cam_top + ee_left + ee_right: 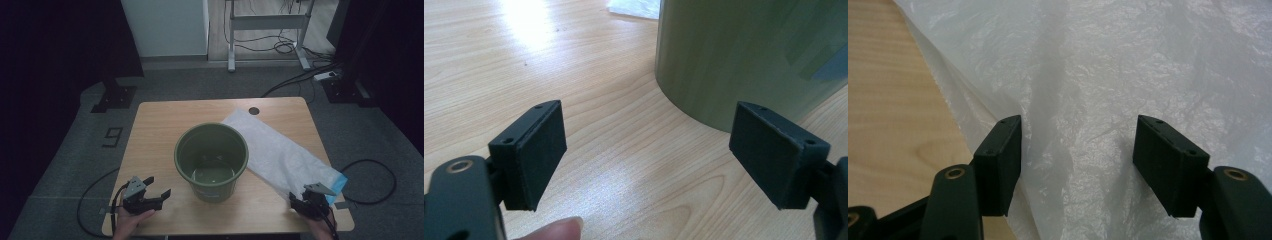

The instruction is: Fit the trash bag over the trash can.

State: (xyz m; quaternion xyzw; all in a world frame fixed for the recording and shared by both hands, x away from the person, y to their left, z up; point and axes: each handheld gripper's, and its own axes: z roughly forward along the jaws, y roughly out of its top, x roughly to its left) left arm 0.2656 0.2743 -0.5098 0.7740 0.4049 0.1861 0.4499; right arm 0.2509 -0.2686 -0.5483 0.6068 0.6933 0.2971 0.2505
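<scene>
A green bucket [211,160] stands upright in the middle of the wooden table [155,125], its inside bare. A white plastic bag [280,152] with a blue end lies flat to its right, running from the back toward the front right corner. My left gripper [156,189] rests at the front left, open, with nothing between its jaws; the bucket wall [749,55] rises just ahead and to its right. My right gripper [299,200] sits at the front right, open over the bag [1128,75], its jaws a little above the crinkled plastic.
A round cable hole [254,110] sits near the table's back edge. Cables [370,180] trail across the grey carpet on both sides. A desk frame [267,30] stands on the floor beyond the table.
</scene>
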